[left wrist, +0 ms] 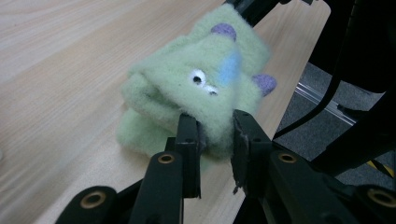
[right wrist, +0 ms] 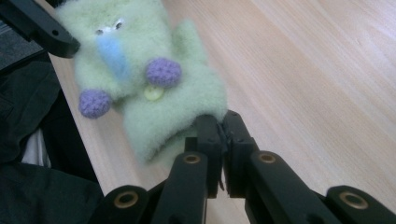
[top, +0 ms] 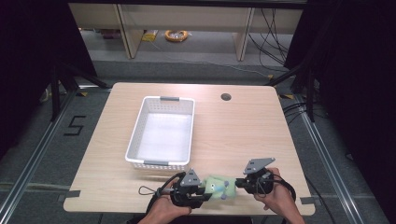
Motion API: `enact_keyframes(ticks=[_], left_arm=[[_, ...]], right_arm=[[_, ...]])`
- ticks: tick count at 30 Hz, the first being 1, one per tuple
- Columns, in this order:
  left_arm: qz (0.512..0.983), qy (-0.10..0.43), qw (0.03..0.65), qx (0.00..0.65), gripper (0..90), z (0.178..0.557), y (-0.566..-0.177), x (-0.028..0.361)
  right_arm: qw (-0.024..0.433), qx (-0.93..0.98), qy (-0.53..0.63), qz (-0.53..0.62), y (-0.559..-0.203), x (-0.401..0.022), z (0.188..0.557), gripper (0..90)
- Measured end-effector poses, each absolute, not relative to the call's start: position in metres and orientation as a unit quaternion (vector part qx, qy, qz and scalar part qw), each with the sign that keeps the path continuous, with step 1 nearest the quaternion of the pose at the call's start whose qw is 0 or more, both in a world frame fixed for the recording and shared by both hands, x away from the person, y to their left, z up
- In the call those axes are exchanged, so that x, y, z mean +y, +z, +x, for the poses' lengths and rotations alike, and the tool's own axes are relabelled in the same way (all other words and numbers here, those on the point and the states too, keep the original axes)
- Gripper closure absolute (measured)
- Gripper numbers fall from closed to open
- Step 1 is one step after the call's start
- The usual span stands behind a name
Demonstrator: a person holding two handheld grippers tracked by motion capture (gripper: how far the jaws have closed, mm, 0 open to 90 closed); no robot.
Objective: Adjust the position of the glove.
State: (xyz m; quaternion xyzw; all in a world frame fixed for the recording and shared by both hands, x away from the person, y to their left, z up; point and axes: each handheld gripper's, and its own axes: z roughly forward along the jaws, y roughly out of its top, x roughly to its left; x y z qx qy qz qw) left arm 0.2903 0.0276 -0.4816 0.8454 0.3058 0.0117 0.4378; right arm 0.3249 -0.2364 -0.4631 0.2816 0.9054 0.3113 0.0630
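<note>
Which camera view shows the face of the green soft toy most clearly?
The left gripper view: the soft toy faces it, eyes sharp. The right gripper view shows it blurred, the high view small between both grippers.

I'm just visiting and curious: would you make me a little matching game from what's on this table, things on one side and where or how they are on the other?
Things:
1. green plush toy
2. white basket
3. round hole in the table
4. left gripper

Places or states:
A. far right part of the tabletop
B. pinched at both ends near the front edge
C. shut on the toy's fuzzy edge
D. empty, left of the middle

Pairs: 1-B, 2-D, 3-A, 4-C
</note>
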Motion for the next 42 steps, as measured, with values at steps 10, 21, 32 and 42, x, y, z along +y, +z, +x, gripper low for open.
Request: enact_keyframes(ticks=[10, 21, 32, 42], left_arm=[[0.845, -0.004, 0.432, 0.313, 70.6, 0.289, -0.49, 0.028], [0.833, -0.017, 0.44, 0.336, 55.8, 0.287, -0.484, 0.046], [0.809, -0.003, 0.453, 0.375, 46.4, 0.301, -0.482, 0.05], [0.802, -0.022, 0.438, 0.405, 43.1, 0.312, -0.491, 0.038]], right_arm=[[0.045, 0.904, 0.301, 0.301, -0.481, -0.236, 0.33, 87.0], [0.066, 0.883, 0.317, 0.339, -0.476, -0.246, 0.328, 59.1], [0.053, 0.846, 0.365, 0.385, -0.458, -0.237, 0.323, 47.9], [0.02, 0.83, 0.348, 0.435, -0.485, -0.228, 0.335, 48.1]])
